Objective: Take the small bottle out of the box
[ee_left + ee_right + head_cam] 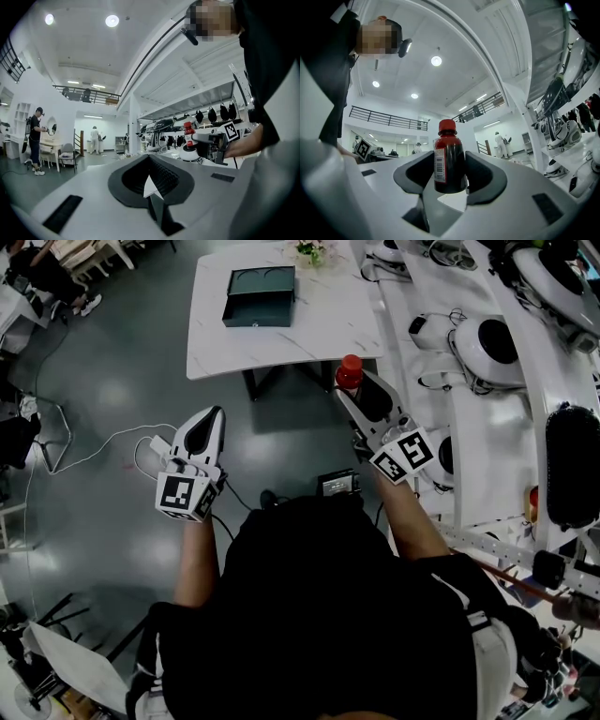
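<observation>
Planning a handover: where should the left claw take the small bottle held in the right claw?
Best bet: the red cap, from above. The small bottle stands upright in the right claw, whose pads cover its body on both sides; only the cap and neck stand clear. The left claw is shut: open it first.

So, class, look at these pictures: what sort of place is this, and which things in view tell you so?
Probably a robotics lab or workshop hall: rows of white machines along one side, cables trailing over the grey floor, and a railed balcony above a big open room.
</observation>
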